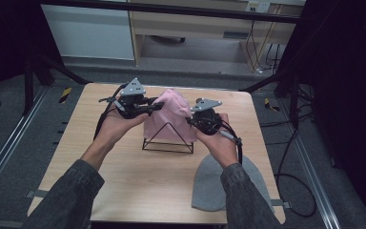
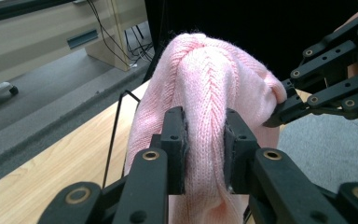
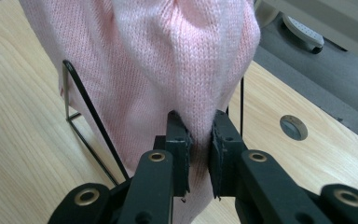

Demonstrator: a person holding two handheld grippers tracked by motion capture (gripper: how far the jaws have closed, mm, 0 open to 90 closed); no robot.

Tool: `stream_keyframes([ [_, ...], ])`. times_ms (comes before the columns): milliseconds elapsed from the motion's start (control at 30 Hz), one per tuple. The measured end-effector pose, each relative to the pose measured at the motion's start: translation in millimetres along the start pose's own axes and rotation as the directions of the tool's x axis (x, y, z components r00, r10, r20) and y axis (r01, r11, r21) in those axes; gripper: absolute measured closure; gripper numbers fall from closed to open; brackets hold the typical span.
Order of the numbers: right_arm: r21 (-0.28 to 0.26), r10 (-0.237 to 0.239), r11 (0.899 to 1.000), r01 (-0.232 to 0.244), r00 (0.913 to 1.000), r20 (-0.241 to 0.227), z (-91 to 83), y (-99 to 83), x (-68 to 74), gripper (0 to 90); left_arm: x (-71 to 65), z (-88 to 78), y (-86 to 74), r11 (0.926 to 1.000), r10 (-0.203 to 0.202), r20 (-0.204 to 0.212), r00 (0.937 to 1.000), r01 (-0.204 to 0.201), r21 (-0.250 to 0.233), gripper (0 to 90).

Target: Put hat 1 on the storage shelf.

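A: Left side first. Where's the hat against the left gripper [image 1: 148, 108]?

B: The pink knit hat [image 1: 169, 117] sits just right of it in the high view, draped over the black wire stand [image 1: 167, 140] mid-table. In the left gripper view the jaws are clamped on a fold of the hat's side, knit bunched between the pads [image 2: 175, 140].

A: No gap?

B: None visible, fabric fills the space between the jaws.

A: Hat's orientation?

B: Long axis upright. Crown points up and slightly away from the person, open hem hangs down toward the wooden table [image 1: 124, 181]. Ribbed seam runs vertically up the crown in the left gripper view.

A: Right side.

B: The right gripper [image 1: 194, 119] is at the hat's right edge, hat to its left. Right gripper view: jaws pinched on a narrow fold of pink knit low on the hat, nearly together.

A: Anything further right?

B: A grey hat [image 1: 209, 183] lying flat near the table's front right edge, partly under the right forearm, well apart from the stand.
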State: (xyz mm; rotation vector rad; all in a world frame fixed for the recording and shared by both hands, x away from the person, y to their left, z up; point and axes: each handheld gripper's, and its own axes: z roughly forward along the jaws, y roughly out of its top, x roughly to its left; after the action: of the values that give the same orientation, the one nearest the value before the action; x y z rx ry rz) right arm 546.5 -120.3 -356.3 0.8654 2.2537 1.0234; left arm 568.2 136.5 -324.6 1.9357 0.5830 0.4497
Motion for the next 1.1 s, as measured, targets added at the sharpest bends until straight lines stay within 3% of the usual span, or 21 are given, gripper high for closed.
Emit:
stream_keyframes([
  [433,0.012,0.011,1.0,-0.011,0.9998,-0.016,8.2,-16.4,4.0,79.8,-4.4,3.1,-18.6,0.9996,-0.003,0.008,1.0,0.003,0.028,73.3],
  [1100,0.044,0.022,0.999,-0.02,0.9992,-0.033,19.3,-33.7,9.8,79.7,-8.4,1.6,-40.8,0.9991,-0.033,0.033,0.9989,0.032,0.027,68.1],
])
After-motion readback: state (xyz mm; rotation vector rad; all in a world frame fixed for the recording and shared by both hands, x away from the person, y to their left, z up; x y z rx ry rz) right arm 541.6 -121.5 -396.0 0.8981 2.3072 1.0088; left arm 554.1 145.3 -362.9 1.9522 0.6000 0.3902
